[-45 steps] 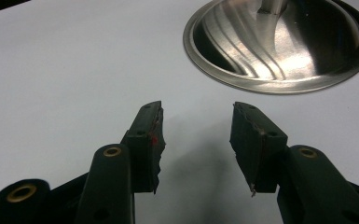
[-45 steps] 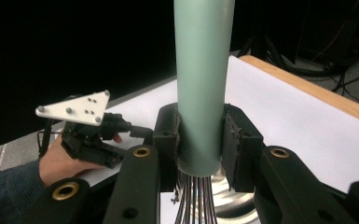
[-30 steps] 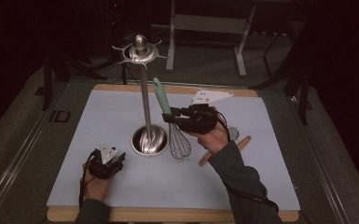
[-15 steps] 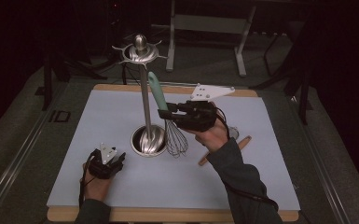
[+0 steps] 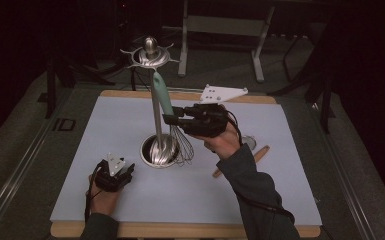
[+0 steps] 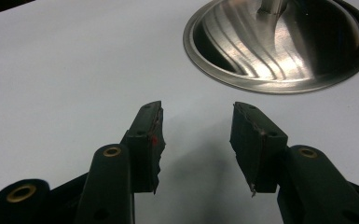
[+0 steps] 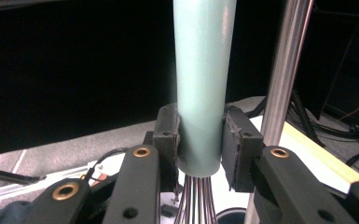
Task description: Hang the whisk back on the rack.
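Note:
A whisk (image 5: 166,102) with a pale green handle and wire loops is held upright beside the steel utensil stand (image 5: 156,105), handle top close under the stand's hooked crown. My right gripper (image 5: 170,115) is shut on the lower end of that whisk handle (image 7: 204,84), both pads pressed on it, wires hanging below. The stand's pole (image 7: 284,84) rises just right of the handle. My left gripper (image 5: 114,172) rests on the mat near the front left, open and empty (image 6: 196,140), facing the stand's round base (image 6: 279,44).
A white mat (image 5: 105,130) covers the wooden table. A wooden-handled utensil (image 5: 242,161) lies on the mat right of the stand, partly behind my right forearm. Dark floor and metal frame legs (image 5: 220,30) lie beyond the table's far edge.
My right gripper has lifted the whisk and tipped it more upright, so the handle top now stands nearer the stand's crown. The left gripper has stayed put.

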Tool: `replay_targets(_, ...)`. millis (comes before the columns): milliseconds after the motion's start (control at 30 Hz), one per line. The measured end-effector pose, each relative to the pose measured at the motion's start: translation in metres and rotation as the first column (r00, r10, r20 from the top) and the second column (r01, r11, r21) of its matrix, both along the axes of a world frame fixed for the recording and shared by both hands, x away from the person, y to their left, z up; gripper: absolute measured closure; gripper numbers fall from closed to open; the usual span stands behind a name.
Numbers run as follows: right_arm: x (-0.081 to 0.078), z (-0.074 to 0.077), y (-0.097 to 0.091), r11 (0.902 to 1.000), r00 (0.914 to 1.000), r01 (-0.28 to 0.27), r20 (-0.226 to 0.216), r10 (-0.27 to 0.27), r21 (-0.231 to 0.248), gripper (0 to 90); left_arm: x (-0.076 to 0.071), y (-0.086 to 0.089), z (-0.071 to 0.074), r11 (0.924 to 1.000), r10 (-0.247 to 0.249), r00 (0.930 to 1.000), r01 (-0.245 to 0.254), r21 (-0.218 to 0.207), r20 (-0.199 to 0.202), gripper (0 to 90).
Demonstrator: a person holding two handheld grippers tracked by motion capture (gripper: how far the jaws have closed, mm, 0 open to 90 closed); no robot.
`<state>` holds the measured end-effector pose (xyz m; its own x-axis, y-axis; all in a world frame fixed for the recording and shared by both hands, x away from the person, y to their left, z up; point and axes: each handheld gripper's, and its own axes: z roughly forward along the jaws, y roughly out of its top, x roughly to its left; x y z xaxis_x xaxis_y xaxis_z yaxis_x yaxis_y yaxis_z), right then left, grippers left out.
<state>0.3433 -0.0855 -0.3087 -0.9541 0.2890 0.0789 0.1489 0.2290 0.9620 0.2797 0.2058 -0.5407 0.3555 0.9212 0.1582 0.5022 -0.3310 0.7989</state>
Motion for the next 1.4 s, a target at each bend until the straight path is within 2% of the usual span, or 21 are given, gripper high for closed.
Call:
replay_targets(233,0.009,-0.001,0.003,0.9993,0.999,-0.024,-0.036,0.025,0.027,69.8,0.0,0.0,0.0,1.0,-0.003,1.0,0.003,0.001,0.0,54.3)
replay_targets(333,0.015,-0.002,0.005,0.9958,0.9936,-0.076,-0.08,0.08,0.052,69.8,0.0,0.0,0.0,1.0,-0.002,1.0,0.002,0.001,0.001,54.2)
replay_targets(667,0.025,-0.004,0.007,0.9934,0.9899,-0.103,-0.093,0.108,0.049,69.3,0.0,0.0,0.0,1.0,-0.004,1.0,0.004,0.004,0.001,54.2)
replay_targets(767,0.029,-0.007,0.011,0.99,0.9836,-0.125,-0.123,0.132,0.066,68.9,0.0,0.0,0.0,1.0,-0.003,1.0,0.003,0.005,0.002,54.3)
replay_targets(1400,0.024,0.001,0.033,0.9933,0.9889,-0.116,-0.094,0.115,-0.001,69.6,0.0,-0.001,0.0,1.0,-0.004,1.0,0.004,0.006,0.001,54.2)
